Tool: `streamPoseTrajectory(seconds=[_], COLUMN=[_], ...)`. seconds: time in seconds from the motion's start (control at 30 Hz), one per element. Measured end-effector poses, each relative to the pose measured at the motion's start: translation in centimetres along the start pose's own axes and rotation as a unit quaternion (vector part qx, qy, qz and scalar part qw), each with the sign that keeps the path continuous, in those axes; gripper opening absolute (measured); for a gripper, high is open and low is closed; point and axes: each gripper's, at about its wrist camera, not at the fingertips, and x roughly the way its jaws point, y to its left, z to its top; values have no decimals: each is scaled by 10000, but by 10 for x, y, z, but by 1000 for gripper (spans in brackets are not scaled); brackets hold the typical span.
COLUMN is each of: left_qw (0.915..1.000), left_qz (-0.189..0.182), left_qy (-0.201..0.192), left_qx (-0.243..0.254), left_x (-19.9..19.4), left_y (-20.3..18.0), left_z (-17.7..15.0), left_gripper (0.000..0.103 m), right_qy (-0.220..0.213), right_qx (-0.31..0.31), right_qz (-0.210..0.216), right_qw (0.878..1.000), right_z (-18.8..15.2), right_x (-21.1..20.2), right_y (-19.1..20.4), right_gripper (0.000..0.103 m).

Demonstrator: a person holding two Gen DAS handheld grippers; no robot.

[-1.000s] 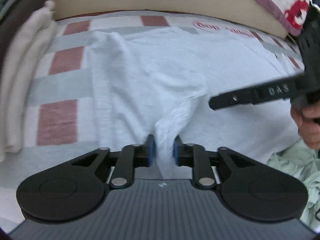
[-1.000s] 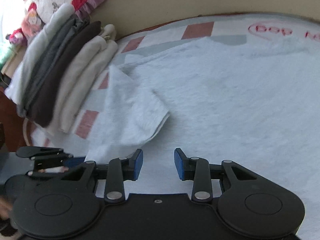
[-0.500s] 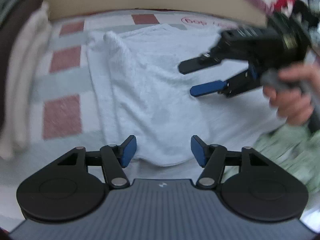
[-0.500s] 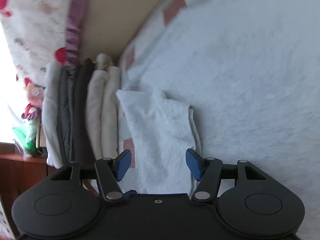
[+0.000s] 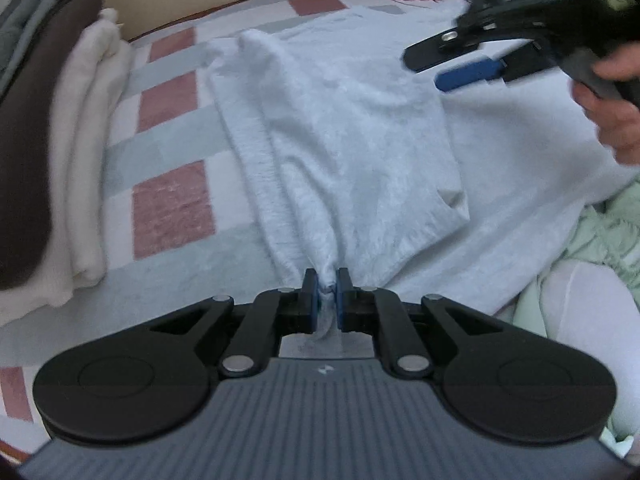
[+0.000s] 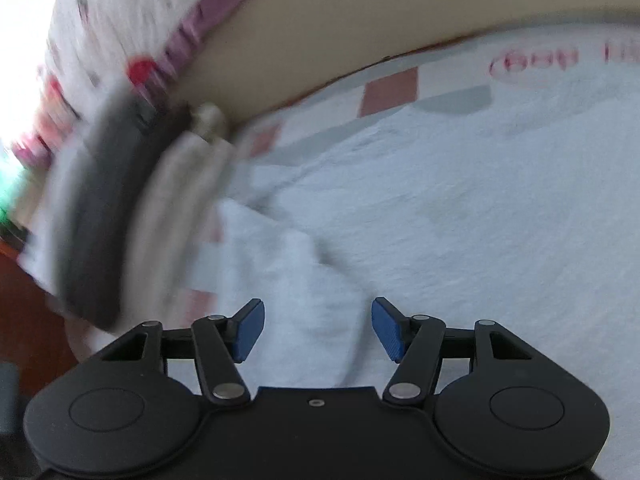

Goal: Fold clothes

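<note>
White garment [image 5: 344, 148]: hem bunched between closing left gripper [image 5: 327, 296] fingers, pads pinching it. Right gripper [image 6: 318, 330]: fingers spread, ungrasping, garment beneath.

The white garment [image 5: 344, 140] lies spread on the checked bedspread [image 5: 172, 204], a soft, fuzzy-looking knit. One side is folded over the middle, making a long flap that narrows to a bunched point at the near edge, where two blue pads [image 5: 310, 300] pinch it. Its far end reaches almost to the bedspread's top edge. Folded clothes [image 5: 60, 152] sit stacked at the left.
</note>
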Motion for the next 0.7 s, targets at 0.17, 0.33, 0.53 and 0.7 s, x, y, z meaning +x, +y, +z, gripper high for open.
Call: streamPoseTrajectory(seconds=[0.17,0.33,0.53,0.7], left_qw=[9989,9886,9867,9882], left_qz=[-372,-1005,-1263,-1276], left_qy=[-37,-944,-643,-128], left_qx=[-276,-601,-793,-837], left_x=[-6,-30,-4,14], left_y=[10,23,25,23], left_z=[0,6,18,12], left_gripper=[18,34,34,34], right_qy=[39,-89,-621,-1580], right_qx=[352,119,-847,-2401], right_qz=[-19,-326,205,-605], right_qw=[9994,9994,9943,9559], right_z=[-6,-8,-11,-9], right_x=[1,4,18,-7], right_y=[-7,-10,24,74], right_gripper=[66,66,6,6])
